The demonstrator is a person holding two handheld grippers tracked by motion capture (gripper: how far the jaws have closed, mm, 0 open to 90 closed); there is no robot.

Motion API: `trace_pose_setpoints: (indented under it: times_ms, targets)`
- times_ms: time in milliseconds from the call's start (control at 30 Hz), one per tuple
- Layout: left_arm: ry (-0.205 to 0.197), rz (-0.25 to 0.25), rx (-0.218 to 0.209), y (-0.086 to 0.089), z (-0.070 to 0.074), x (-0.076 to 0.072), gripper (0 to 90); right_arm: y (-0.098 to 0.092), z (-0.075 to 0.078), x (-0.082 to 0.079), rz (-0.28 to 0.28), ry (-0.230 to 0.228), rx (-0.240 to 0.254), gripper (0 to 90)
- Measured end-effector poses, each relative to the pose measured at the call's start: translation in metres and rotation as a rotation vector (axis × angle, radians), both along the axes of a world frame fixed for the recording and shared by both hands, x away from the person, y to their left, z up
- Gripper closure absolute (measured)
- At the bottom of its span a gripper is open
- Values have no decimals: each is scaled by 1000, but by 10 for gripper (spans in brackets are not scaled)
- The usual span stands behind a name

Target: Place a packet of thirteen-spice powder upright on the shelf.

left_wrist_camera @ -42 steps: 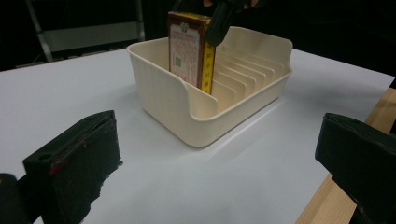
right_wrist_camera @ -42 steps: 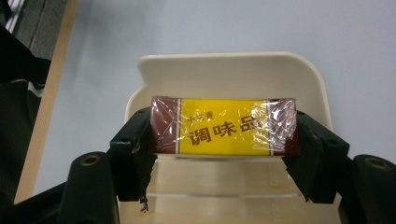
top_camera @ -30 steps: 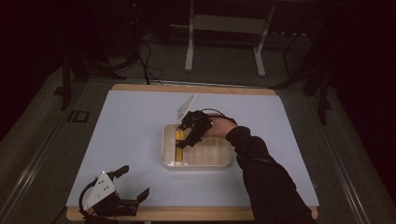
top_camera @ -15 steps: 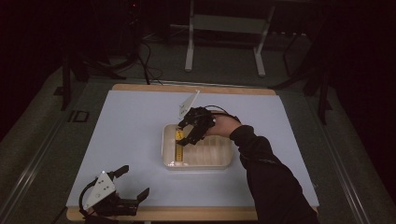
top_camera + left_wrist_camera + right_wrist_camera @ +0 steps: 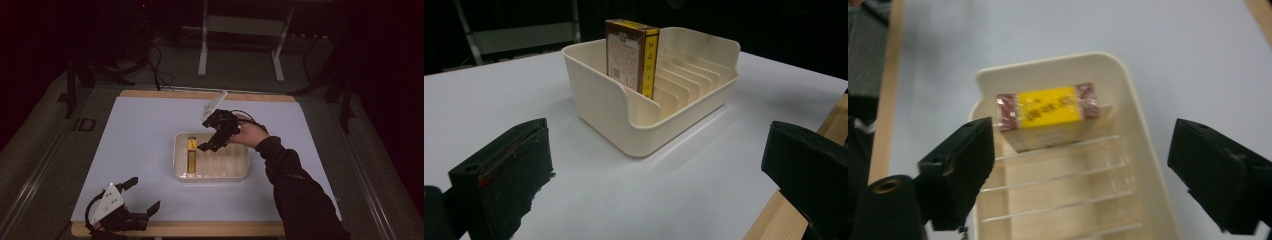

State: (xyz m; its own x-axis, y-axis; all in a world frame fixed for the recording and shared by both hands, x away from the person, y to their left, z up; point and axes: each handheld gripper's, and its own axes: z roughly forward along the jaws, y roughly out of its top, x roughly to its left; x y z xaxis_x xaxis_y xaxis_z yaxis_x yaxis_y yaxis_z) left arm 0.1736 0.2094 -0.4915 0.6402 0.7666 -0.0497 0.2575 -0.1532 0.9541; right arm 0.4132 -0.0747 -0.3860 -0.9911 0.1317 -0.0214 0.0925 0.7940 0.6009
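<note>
A cream slotted tray (image 5: 235,167) sits mid-table. A yellow and brown card box (image 5: 191,152) stands on edge in its leftmost slot. My right gripper (image 5: 206,146) hovers just above the tray beside the box; its jaws have just been opening and are open, with nothing pressed between them. In the right gripper view the box (image 5: 1048,112) stands in the tray (image 5: 1148,170) beyond the spread gripper (image 5: 1083,150). My left gripper (image 5: 142,196) lies open at the table's front left. It (image 5: 649,170) faces the tray (image 5: 644,132) and the box (image 5: 631,55).
A white mat (image 5: 150,130) covers the wooden table, whose bare edge (image 5: 831,117) shows beside the left gripper. A metal stand (image 5: 240,30) and cables lie on the floor beyond the far edge. The person's dark sleeve (image 5: 295,190) crosses the front right.
The right gripper has opened, let go of the box and lifted slightly up and away from it. The box stays standing in the tray's left slot. The left gripper has not moved.
</note>
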Motion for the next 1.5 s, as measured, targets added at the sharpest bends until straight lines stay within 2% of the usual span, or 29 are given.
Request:
trace_pose_setpoints:
  times_ms: [100, 333, 400, 533, 633, 800, 1000, 1033, 1067, 1133, 1233, 1333, 1400, 1500]
  targets:
    - [2, -1, 0, 0, 0, 0, 1, -7, 1, 1, -55, -17, 18, 114]
    - [3, -2, 0, 0, 0, 0, 1, -26, -1, 5, -159, -6, 88, 115]
    - [2, -2, 1, 0, 0, 0, 1, -32, -3, 4, -194, -8, 111, 114]
    - [1, -5, 0, -1, 0, 1, 1, -41, -10, 5, -255, 16, 130, 114]
    - [1, -6, 2, -1, 0, 1, 1, -47, -15, 4, -302, 7, 142, 114]
    - [3, -4, 1, -1, 0, 1, 1, -55, -21, 1, -354, 16, 171, 115]
    - [2, -3, -2, 0, 0, 0, 1, -68, -26, -4, -434, -40, 175, 122]
    - [3, -4, -1, 0, 0, 0, 1, -71, -27, -6, -461, -49, 190, 134]
    - [4, -4, -1, 0, 0, 0, 1, -73, -27, -7, -469, -47, 198, 133]
    - [4, -5, 0, 0, 0, 0, 1, -78, -27, -10, -488, -79, 214, 133]
    - [4, -5, 1, 0, 0, 0, 1, -87, -28, -14, -507, -101, 249, 132]
    - [3, -5, 1, -1, 0, 1, 1, -94, -28, -18, -524, -102, 263, 133]
    - [3, -6, 2, -1, 0, 1, 1, -98, -31, -21, -521, -82, 262, 132]
    - [2, -7, 3, -1, 0, 0, 1, -102, -35, -28, -545, -101, 257, 133]
